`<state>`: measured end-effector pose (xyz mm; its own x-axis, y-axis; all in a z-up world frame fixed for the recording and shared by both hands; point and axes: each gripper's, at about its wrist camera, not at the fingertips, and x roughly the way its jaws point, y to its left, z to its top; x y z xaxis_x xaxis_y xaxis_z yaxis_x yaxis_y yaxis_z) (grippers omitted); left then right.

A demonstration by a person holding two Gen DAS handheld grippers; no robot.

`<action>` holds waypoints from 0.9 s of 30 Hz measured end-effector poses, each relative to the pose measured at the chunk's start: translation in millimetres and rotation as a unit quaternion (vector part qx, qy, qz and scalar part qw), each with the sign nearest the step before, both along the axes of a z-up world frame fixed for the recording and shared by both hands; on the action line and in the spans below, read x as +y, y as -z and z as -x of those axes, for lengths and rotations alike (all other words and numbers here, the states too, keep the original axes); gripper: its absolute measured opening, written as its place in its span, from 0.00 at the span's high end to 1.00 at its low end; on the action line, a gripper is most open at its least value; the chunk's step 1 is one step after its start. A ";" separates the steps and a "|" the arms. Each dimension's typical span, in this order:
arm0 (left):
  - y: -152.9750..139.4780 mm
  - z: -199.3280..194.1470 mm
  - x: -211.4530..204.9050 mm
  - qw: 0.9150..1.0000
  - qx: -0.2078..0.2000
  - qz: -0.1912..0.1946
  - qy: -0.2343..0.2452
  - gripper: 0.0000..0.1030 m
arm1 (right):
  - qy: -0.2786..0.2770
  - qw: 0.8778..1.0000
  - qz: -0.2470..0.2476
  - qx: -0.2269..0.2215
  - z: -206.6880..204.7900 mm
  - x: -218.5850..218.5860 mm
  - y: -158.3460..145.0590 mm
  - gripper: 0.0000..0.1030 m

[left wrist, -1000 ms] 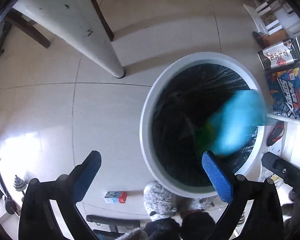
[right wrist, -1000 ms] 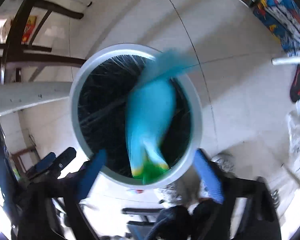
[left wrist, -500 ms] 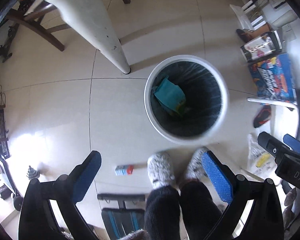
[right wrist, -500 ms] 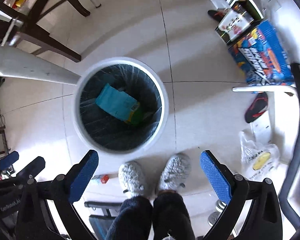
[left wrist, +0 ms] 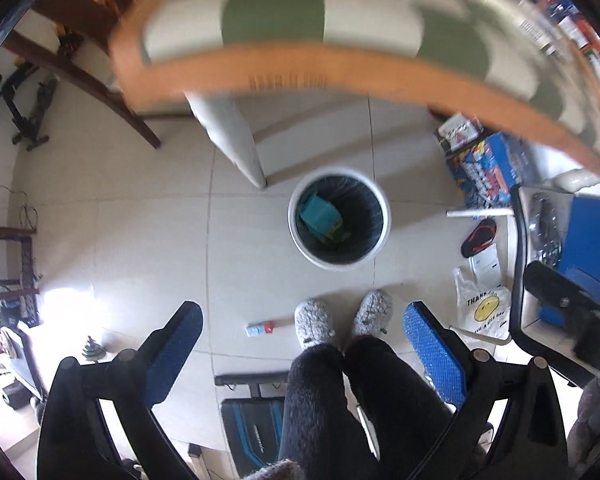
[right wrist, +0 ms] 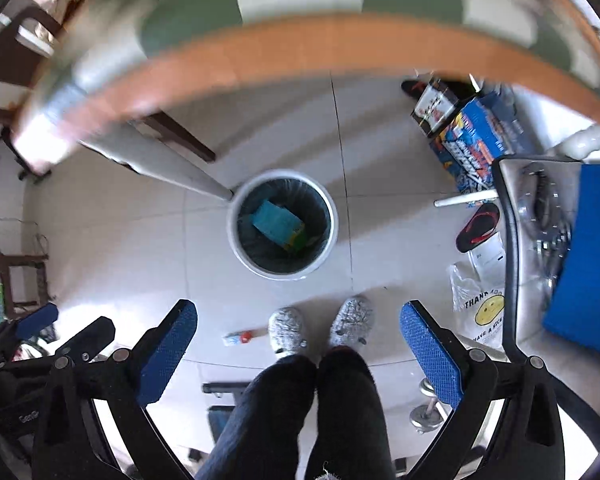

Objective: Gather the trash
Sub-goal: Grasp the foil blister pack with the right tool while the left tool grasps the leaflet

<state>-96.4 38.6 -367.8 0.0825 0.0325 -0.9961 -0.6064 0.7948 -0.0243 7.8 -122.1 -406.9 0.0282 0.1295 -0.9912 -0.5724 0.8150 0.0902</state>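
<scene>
I see the table edge (left wrist: 340, 68) all blurry, and the picture cuts off its top. The blue wrapper (right wrist: 278, 222) partly hides something green under it in the trash bin (right wrist: 236, 240). My legs (left wrist: 340, 400) cover the black case on the floor.

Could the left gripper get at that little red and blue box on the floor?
Probably yes: the left gripper is open and empty, and the box lies in the open on the tiles beside the slippers, though far below.

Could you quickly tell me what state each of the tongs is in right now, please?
Left tongs: open, holding nothing.
Right tongs: open, holding nothing.
</scene>
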 end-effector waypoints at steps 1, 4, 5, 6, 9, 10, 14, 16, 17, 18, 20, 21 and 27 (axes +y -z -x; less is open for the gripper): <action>-13.0 -2.5 0.4 1.000 -0.005 -0.008 0.003 0.00 | 0.006 1.000 -0.011 0.001 -0.6 -2.4 -17.7 0.00; -56.9 -18.2 3.0 0.999 -0.028 -0.036 0.008 0.00 | 0.023 0.999 -0.049 0.001 -11.0 -8.5 -75.9 0.00; -74.0 -29.3 4.1 0.998 -0.039 -0.046 0.009 0.00 | 0.024 0.998 -0.058 -0.001 -15.5 -9.3 -89.6 0.00; -85.7 -38.4 5.6 0.997 -0.047 -0.055 0.009 0.00 | 0.025 0.997 -0.068 -0.002 -23.0 -9.8 -107.7 0.00; -113.6 -73.5 10.7 0.995 -0.060 -0.084 0.008 0.00 | 0.017 0.997 -0.075 -0.014 -48.6 -8.6 -148.9 0.00; -121.0 -82.3 11.0 0.994 -0.063 -0.091 0.007 0.00 | 0.011 0.997 -0.079 -0.021 -59.4 -7.6 -162.3 0.00; -136.4 -147.7 14.2 0.989 -0.077 -0.118 0.052 0.00 | 0.006 0.996 -0.064 -0.060 -114.5 -6.2 -198.0 0.00; -137.1 -190.8 8.0 0.981 -0.077 -0.142 0.111 0.00 | 0.029 0.996 -0.067 -0.052 -153.6 -13.7 -203.9 0.00; -136.7 -212.7 3.0 0.974 -0.072 -0.155 0.146 0.00 | 0.039 0.996 -0.070 -0.049 -167.5 -17.3 -204.1 0.00; -130.9 -244.1 -3.9 0.963 -0.059 -0.177 0.194 0.00 | 0.048 0.995 -0.074 -0.045 -184.5 -22.9 -201.4 0.00; -120.9 -288.6 -14.5 0.941 -0.035 -0.201 0.270 0.00 | 0.070 0.994 -0.074 -0.036 -224.0 -33.7 -195.0 0.00; -114.4 -308.3 -22.1 0.928 -0.020 -0.208 0.309 0.00 | 0.079 0.994 -0.072 -0.028 -239.3 -37.6 -189.5 0.00; -54.2 -401.3 -60.7 0.825 0.061 -0.222 0.516 0.00 | 0.132 0.989 -0.051 0.035 -329.7 -64.7 -131.8 0.00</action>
<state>304.9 -22.1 -313.6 0.1947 0.3707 -0.9081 0.4231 0.8036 0.4187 337.5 -186.8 -275.1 0.0054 0.2267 -0.9740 -0.3301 0.9198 0.2122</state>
